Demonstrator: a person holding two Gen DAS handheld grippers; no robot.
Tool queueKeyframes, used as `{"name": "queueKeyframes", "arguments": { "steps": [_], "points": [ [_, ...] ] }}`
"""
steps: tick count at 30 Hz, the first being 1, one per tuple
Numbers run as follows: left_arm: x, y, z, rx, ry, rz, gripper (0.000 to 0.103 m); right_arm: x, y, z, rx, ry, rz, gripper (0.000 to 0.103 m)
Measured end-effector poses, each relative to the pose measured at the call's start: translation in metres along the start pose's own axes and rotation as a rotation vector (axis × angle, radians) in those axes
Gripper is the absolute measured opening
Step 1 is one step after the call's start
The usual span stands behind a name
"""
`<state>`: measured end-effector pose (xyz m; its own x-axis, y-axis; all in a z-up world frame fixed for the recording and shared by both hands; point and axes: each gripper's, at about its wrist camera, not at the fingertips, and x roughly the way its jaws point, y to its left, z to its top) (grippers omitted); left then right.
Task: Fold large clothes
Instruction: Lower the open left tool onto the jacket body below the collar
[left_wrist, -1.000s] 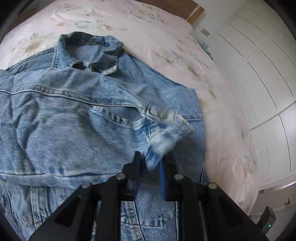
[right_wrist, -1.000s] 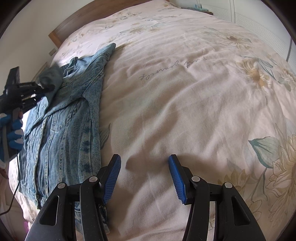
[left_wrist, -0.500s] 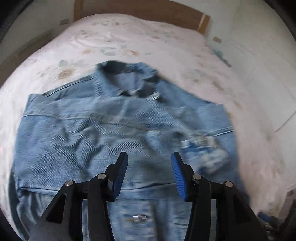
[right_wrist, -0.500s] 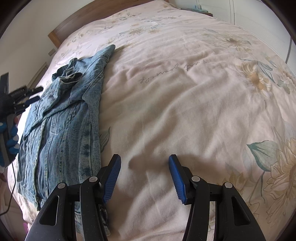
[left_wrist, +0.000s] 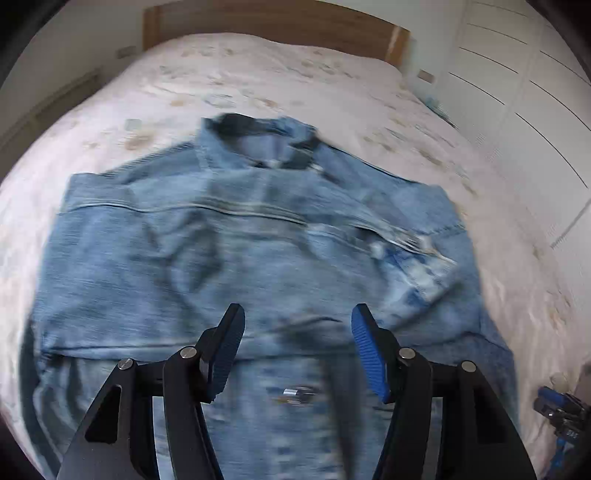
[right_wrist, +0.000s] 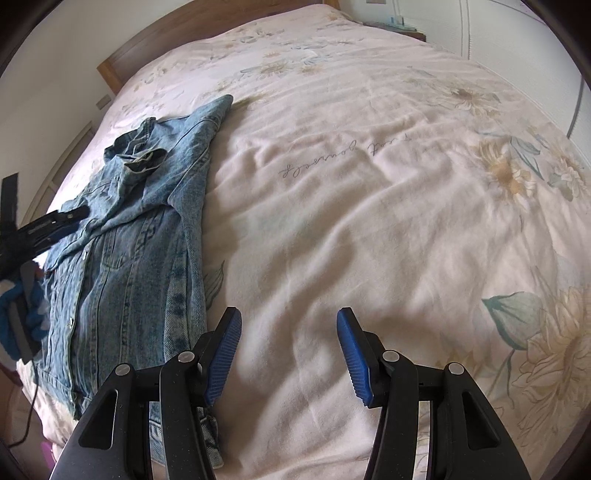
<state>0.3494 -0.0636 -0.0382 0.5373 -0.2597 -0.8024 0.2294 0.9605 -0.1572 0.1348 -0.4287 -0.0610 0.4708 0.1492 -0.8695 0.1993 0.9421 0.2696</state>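
While opening above jacket (left_wrist: 229, 258) on bed (right_wrist: 369, 221), left tool (left_wrist: 297, 354) empty; right tool (right_wrist: 288, 354) parted halfway, empty too.

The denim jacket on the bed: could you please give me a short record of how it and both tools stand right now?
garment: denim jacket, lying flat on the bed, collar toward the headboard
sleeves: folded in across the body; one cuff lies on top
surface: floral bedspread, lightly wrinkled
left tool: above the jacket's lower half, jaws opening, nothing between them
right tool: over bare bedspread beside the jacket, open, holding nothing
fold stage: sleeves in; body not yet folded
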Motion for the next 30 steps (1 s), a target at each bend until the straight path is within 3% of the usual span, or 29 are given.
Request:
{"name": "queueKeyframes", "arguments": {
  "steps": [4,7,9,11,19,23,26,30],
  "points": [
    [-0.003,0.058,0.009,-0.084,-0.013,0.124,0.055,0.001,0.003,0.005,-0.008,-0.003,-0.008,0.055],
    [0.012,0.096,0.006,-0.145,0.031,0.193,0.055,0.004,0.006,0.008,-0.013,0.002,-0.009,0.055],
    [0.017,0.115,-0.005,-0.182,0.066,0.184,0.055,0.006,0.01,0.009,-0.023,0.006,-0.009,0.055],
    [0.012,0.125,-0.013,-0.204,0.052,0.159,0.056,0.007,0.014,0.01,-0.039,0.01,-0.014,0.055],
    [-0.006,0.111,0.019,-0.208,-0.063,0.15,0.056,0.013,0.015,0.013,-0.055,0.017,-0.034,0.055],
    [0.018,0.11,0.041,-0.216,-0.042,0.17,0.056,0.016,0.017,0.015,-0.063,0.019,-0.038,0.055],
    [0.05,0.118,0.041,-0.213,0.042,0.211,0.058,0.019,0.016,0.015,-0.063,0.023,-0.039,0.055],
    [0.04,0.112,0.042,-0.207,-0.008,0.225,0.059,0.024,0.012,0.017,-0.06,0.03,-0.041,0.055]
  ]
}}
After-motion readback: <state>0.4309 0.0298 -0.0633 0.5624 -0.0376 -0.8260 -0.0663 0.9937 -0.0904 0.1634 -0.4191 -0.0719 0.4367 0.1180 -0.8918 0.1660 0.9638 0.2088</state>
